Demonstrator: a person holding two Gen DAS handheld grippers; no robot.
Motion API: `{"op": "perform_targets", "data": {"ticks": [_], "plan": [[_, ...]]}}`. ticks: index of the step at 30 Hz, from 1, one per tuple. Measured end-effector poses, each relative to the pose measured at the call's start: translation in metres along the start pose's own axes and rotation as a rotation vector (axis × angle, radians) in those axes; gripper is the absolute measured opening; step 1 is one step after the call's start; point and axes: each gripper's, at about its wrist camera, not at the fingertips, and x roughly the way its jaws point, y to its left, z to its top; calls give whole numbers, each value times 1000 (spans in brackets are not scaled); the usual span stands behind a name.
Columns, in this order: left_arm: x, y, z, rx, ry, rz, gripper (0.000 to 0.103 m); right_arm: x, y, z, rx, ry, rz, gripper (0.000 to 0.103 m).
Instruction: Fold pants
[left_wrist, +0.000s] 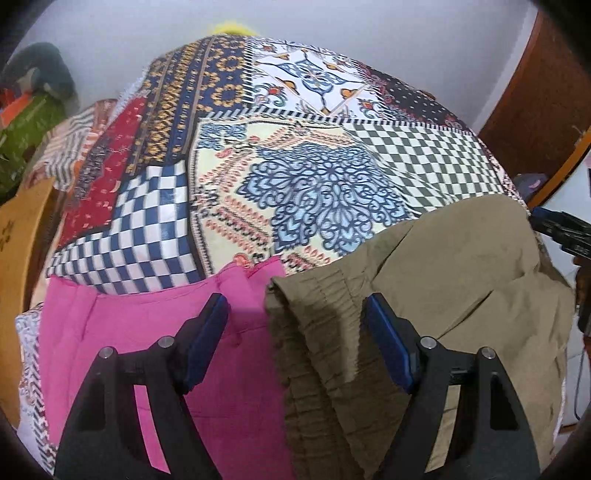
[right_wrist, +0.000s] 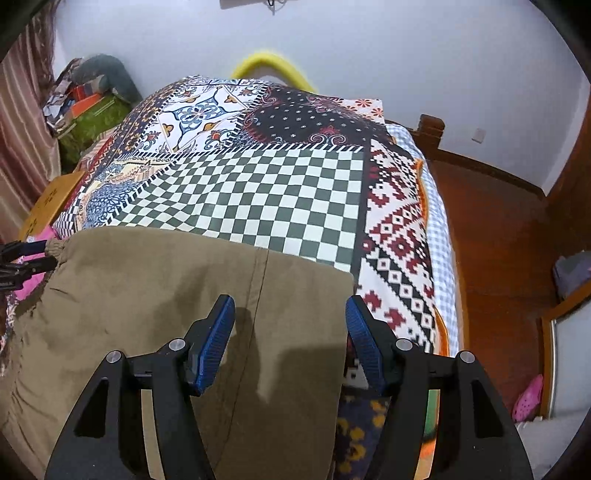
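Now, going from the left of the left wrist view, the pink garment (left_wrist: 155, 354) is lying folded in the lower left of the frame on the patchwork bedspread (left_wrist: 317, 184), with the left tool (left_wrist: 295, 314) hanging over its right edge, jaws spread wide and pinching nothing. Just right of it, the olive pants (left_wrist: 424, 280) are filling the lower right, their gathered elastic waistband (left_wrist: 314, 332) running down the lower centre of the frame, right between the spread fingers.

In the right wrist view the pants (right_wrist: 155, 295) are covering the lower left and centre, with a long seam (right_wrist: 258, 295) running down the middle. The right tool (right_wrist: 290, 314) is hovering spread above the pants' right edge, also holding nothing; its right finger is sitting over the bedspread (right_wrist: 258, 199).

Judging by the soft creases, the cloth is looking light, limp and not slippery, so it is likely going to sag and drag unless gripped at two points. The thick waistband seems the firmest hold for the left tool; the right edge near the seam looks suitable for the right.
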Motion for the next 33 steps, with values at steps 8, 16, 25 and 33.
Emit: {"op": "perform_targets", "data": {"ticks": [8, 16, 25, 33], "plan": [[9, -5, 3, 28, 21, -61, 59, 24, -12, 9, 29, 62, -18, 58], [1, -7, 3, 67, -17, -71, 41, 37, -13, 1, 33, 79, 12, 22], [-25, -10, 5, 107, -81, -61, 12, 8, -8, 9, 23, -58, 8, 13], [-61, -17, 5, 91, -145, -83, 10, -40, -5, 10, 54, -162, 27, 11]]}}
